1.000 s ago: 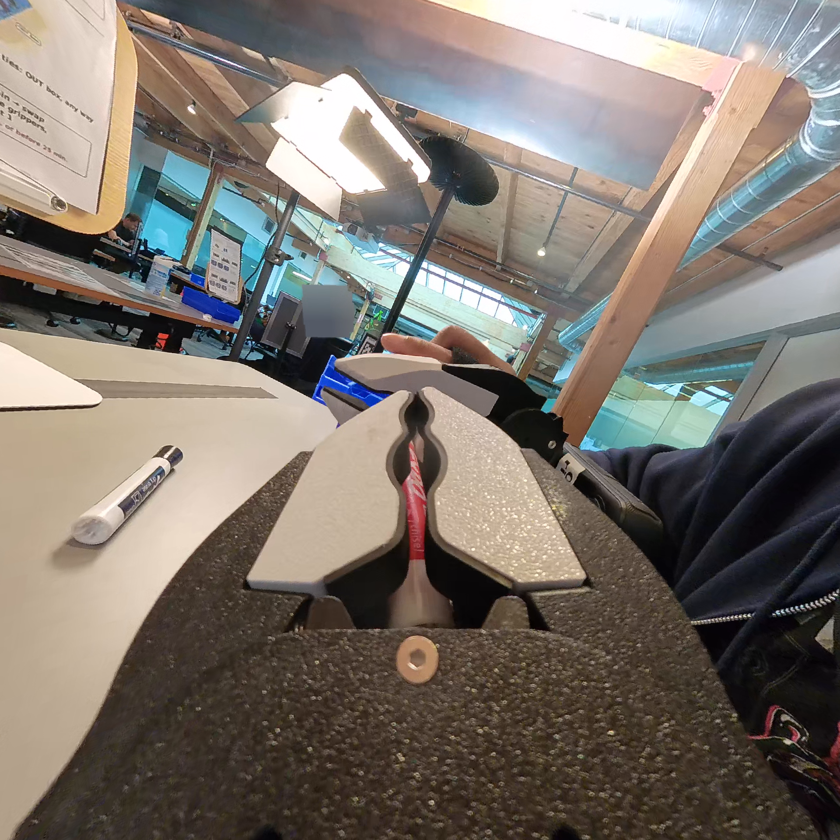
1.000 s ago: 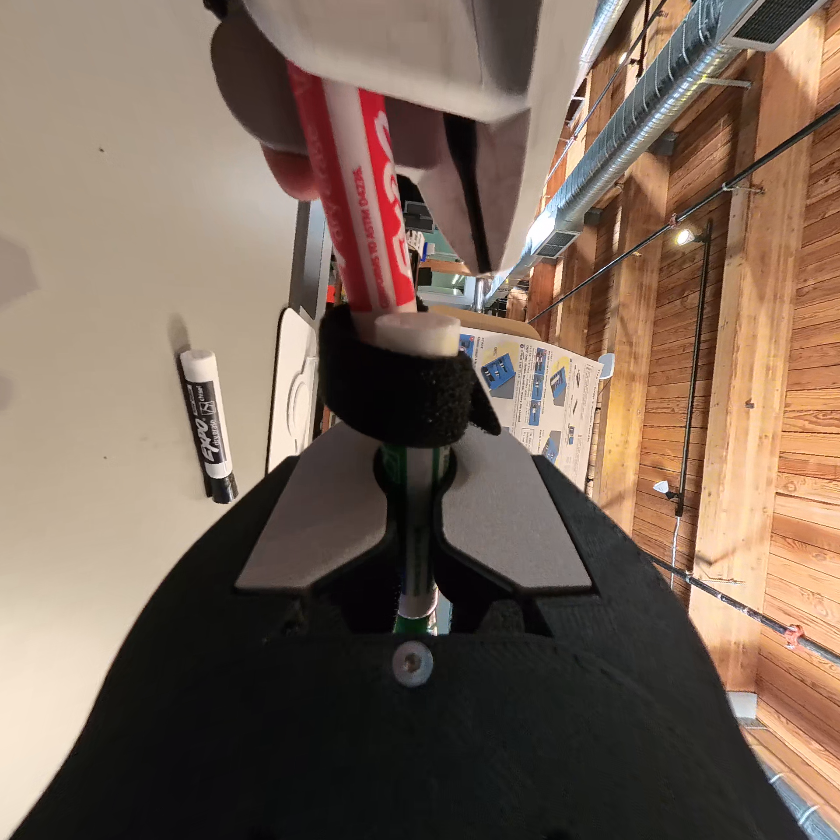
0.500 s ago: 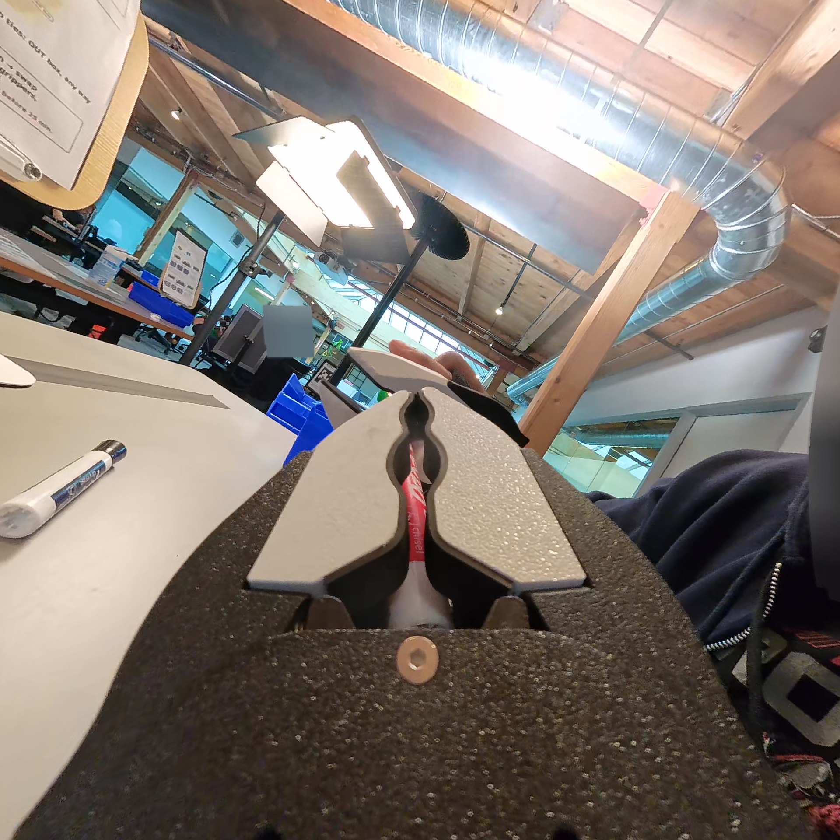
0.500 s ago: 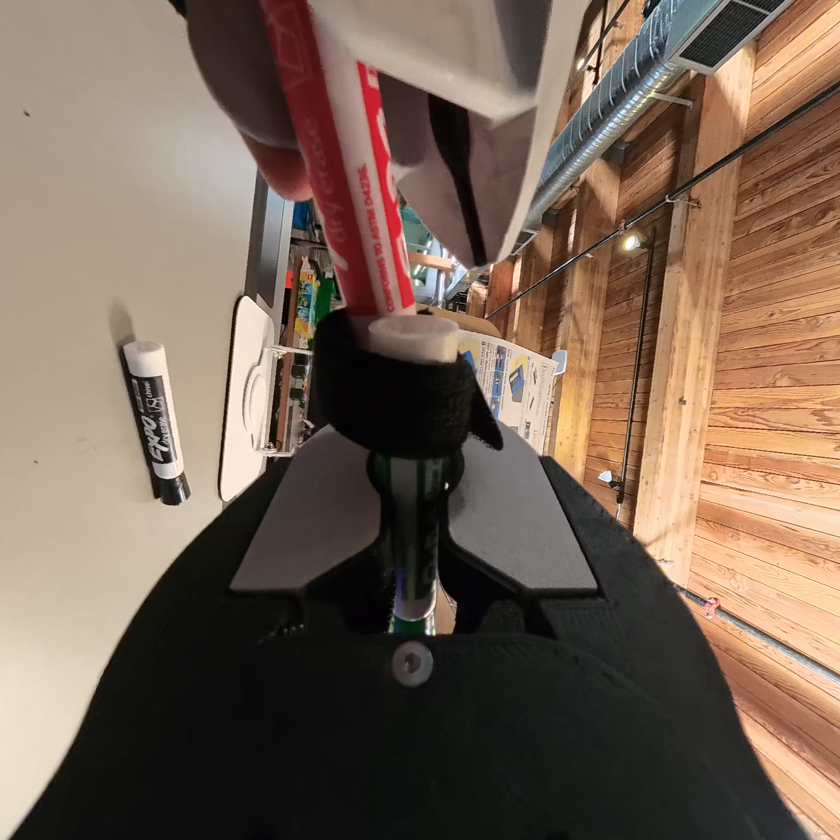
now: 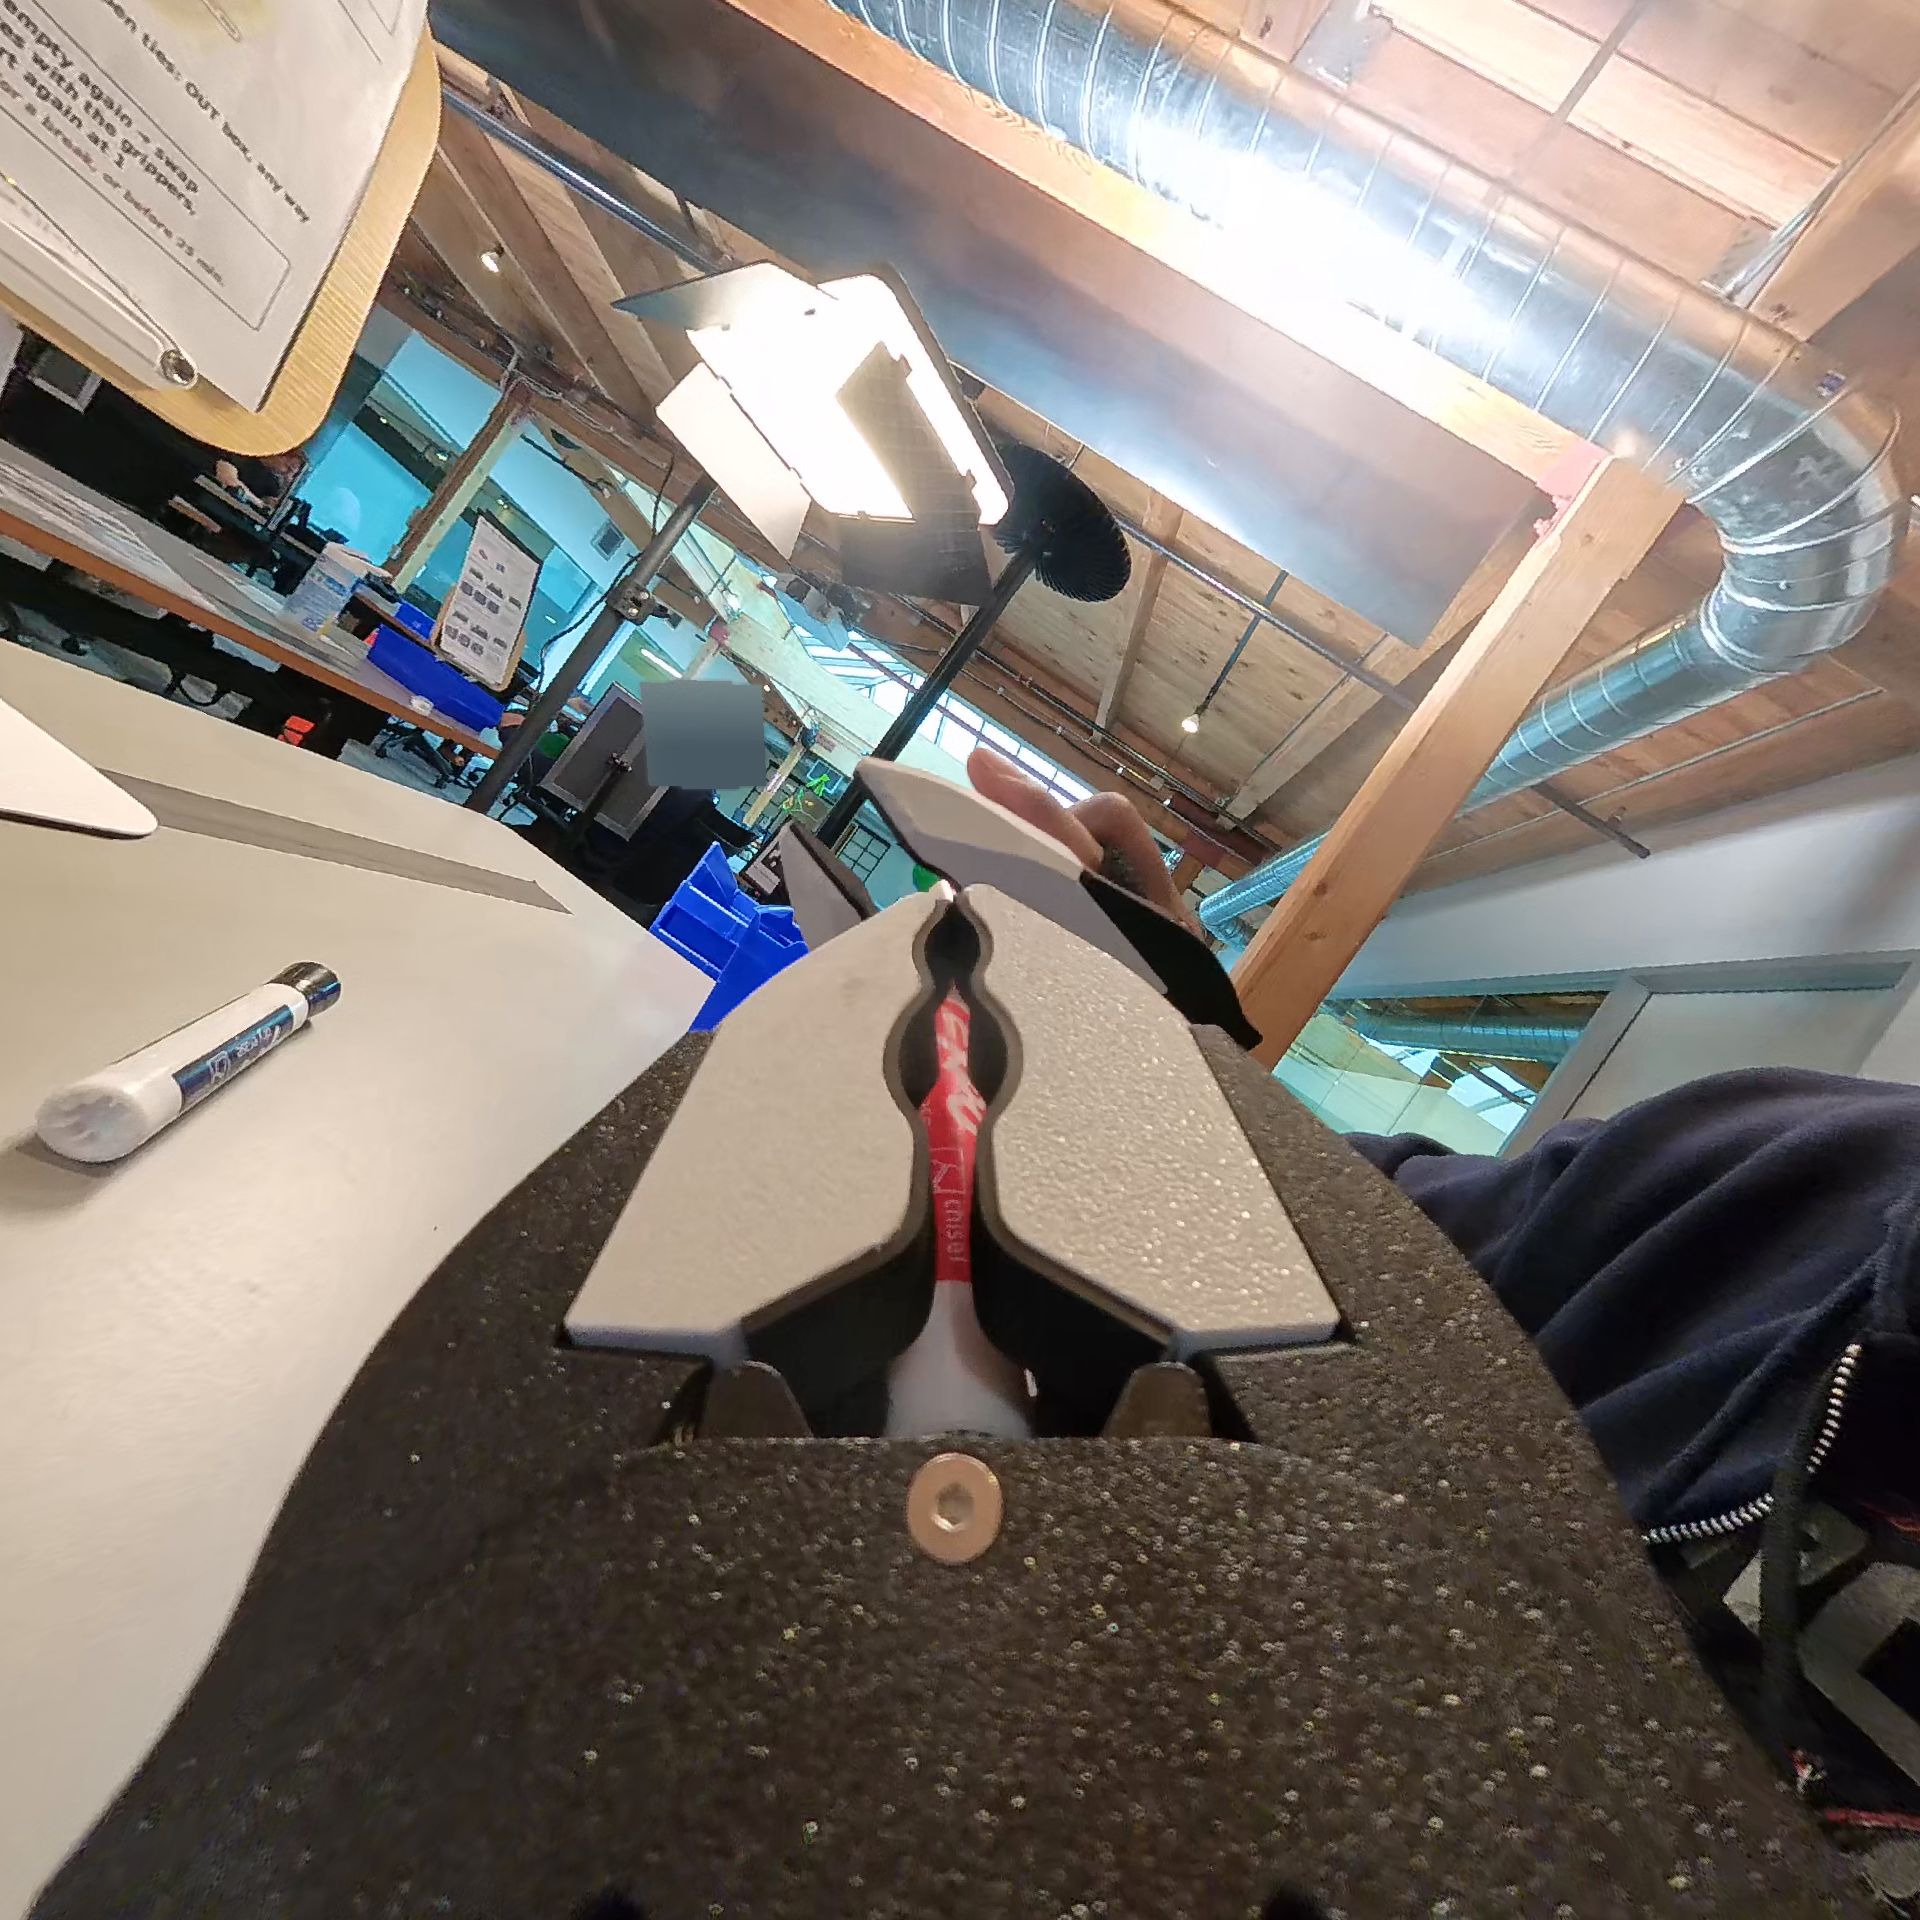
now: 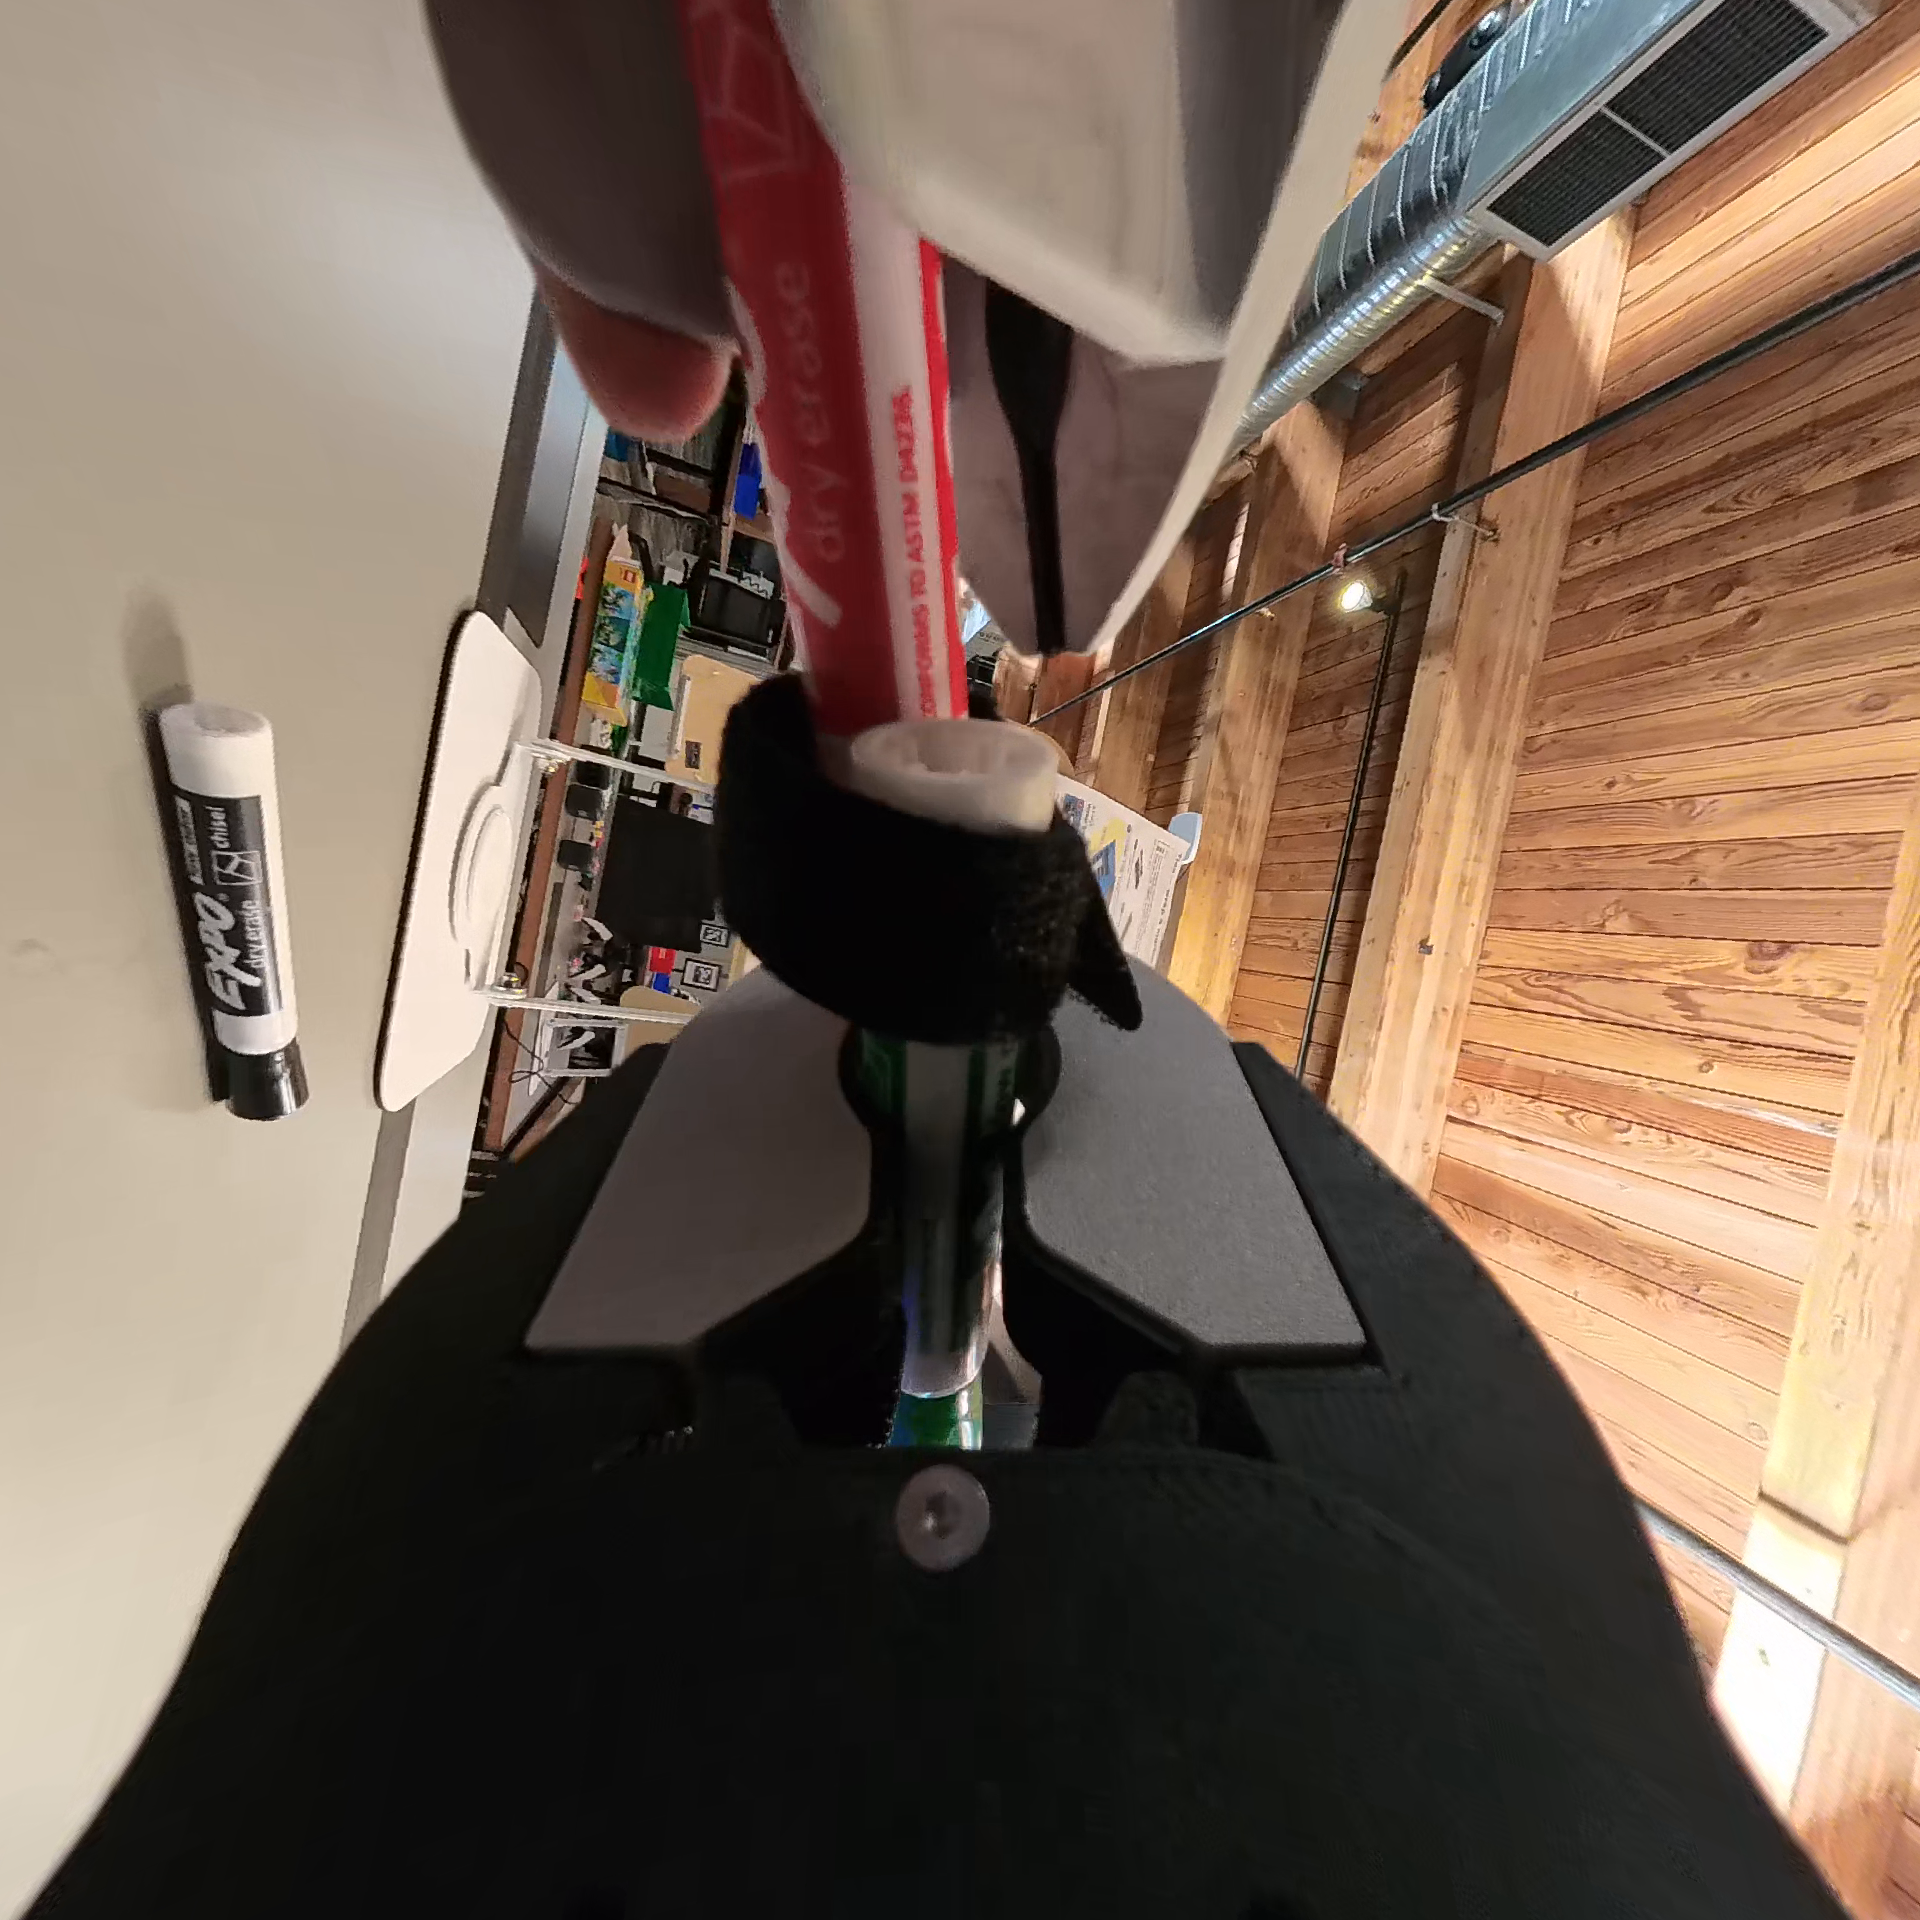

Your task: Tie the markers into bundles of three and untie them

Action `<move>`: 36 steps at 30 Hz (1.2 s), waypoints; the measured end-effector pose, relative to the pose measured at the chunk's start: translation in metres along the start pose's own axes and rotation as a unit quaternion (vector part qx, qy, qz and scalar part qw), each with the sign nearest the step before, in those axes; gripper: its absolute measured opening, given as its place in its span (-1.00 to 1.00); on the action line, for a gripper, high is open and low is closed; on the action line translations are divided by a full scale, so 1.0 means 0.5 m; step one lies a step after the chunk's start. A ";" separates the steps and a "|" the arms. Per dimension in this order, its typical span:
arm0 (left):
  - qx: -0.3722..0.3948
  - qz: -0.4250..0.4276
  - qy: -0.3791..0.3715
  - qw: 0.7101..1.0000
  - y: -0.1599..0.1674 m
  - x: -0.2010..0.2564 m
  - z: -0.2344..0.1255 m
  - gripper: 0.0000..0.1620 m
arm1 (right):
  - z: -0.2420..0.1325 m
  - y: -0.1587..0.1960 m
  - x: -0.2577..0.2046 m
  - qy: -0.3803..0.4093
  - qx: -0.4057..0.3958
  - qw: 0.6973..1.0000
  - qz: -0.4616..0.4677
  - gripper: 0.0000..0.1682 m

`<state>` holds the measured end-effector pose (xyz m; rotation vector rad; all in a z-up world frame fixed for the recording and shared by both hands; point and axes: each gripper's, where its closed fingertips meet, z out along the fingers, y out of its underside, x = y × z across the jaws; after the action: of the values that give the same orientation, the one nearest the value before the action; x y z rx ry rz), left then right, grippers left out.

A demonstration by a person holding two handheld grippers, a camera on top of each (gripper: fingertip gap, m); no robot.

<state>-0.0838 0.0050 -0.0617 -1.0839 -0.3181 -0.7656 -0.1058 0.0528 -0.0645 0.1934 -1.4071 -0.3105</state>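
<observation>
Tilting upward compared with a second ago, the left gripper (image 5: 951,914) now points more toward the ceiling, and in the right wrist view the red marker (image 6: 852,457) looms larger and closer, its barrel running down into the black strap (image 6: 914,914). That suggests the red marker is being drawn out of, or worked through, the loop, so the bundle looks partly undone; which way it is going cannot be told from these views. The left gripper is clenched on the red marker, its grey fingers (image 5: 790,1132) nearly meeting around the barrel, with the white end showing at the base of the gap. The right gripper (image 6: 951,1049) is closed on a green marker (image 6: 940,1195), gripping it just below the strap, which wraps this marker and the red one where they meet. A third marker, the black-capped marker (image 6: 227,904), lies loose on the pale table (image 6: 156,364), well apart from both tools.
</observation>
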 end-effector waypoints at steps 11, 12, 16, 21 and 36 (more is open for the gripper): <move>0.009 0.046 -0.057 0.997 -0.015 -0.011 -0.005 -1.00 | 0.003 -0.004 -0.010 0.008 -0.008 0.999 -0.030 -0.78; 0.009 0.051 -0.063 0.997 -0.014 -0.011 -0.005 -1.00 | 0.004 -0.003 -0.012 0.007 -0.011 0.999 -0.029 -0.78; 0.008 0.037 -0.071 0.997 -0.007 -0.019 -0.006 -1.00 | 0.008 0.000 -0.014 0.010 -0.020 0.999 -0.023 -0.76; 0.028 0.020 -0.067 0.997 -0.023 -0.022 -0.012 -1.00 | 0.007 -0.001 -0.004 0.021 -0.022 1.000 0.003 -0.75; 0.054 0.029 -0.025 0.998 -0.044 0.005 -0.015 -1.00 | 0.007 -0.003 -0.030 0.010 -0.027 1.000 0.012 -0.71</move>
<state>-0.0982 -0.0080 -0.0488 -1.0073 -0.3638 -0.6626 -0.1114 0.0566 -0.0785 0.1345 -1.3789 -0.3252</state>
